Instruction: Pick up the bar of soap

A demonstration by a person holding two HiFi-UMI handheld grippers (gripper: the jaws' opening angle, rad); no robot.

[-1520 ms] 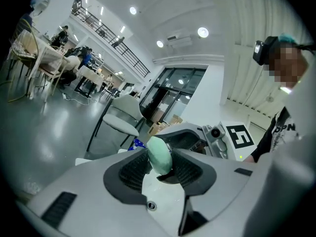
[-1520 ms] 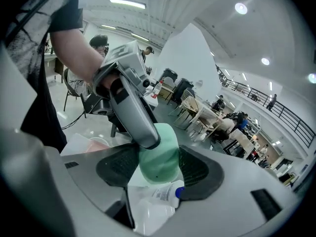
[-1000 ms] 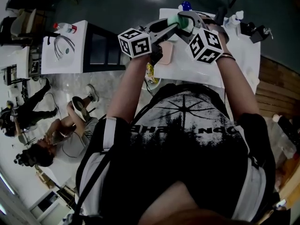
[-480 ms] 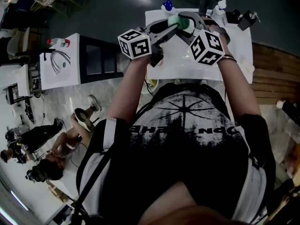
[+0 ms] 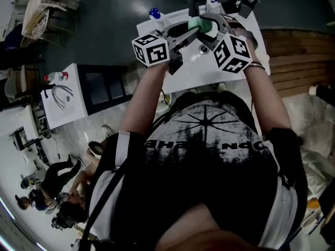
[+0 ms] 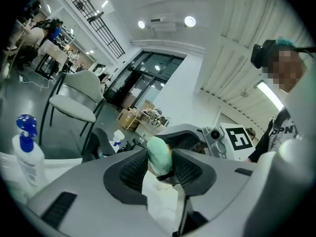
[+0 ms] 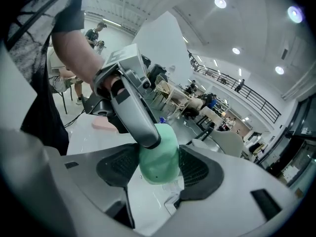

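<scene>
The green bar of soap (image 5: 198,23) is off the white table (image 5: 191,72) and held up in the air over it, near the bottles (image 5: 153,13) at the far edge; both tools have it at once; the left gripper (image 5: 193,30) reaches in from the left and the right gripper (image 5: 210,26) from the right, so their tips cross at the bar; in the left gripper view the jaws stand part-way closed with their ribbed pads pressed on either side of the soap (image 6: 159,154); in the right gripper view the jaws likewise clamp the rounded bar (image 7: 159,154), with one jaw of the left gripper lying across its top; something pale and crumpled hangs just under the bar, perhaps a wrapper, though I cannot tell; the lift itself looks done, so the job in hand is, I judge, to keep the bar secure while it is carried; soap is smooth and rounded, so a harder squeeze may shoot it out sideways; better to hold the pressure even, move both hands as one, and avoid twisting one tool against the other; if one tool is to let go, it should ease open slowly while the other stays square on the bar's flat faces.
</scene>
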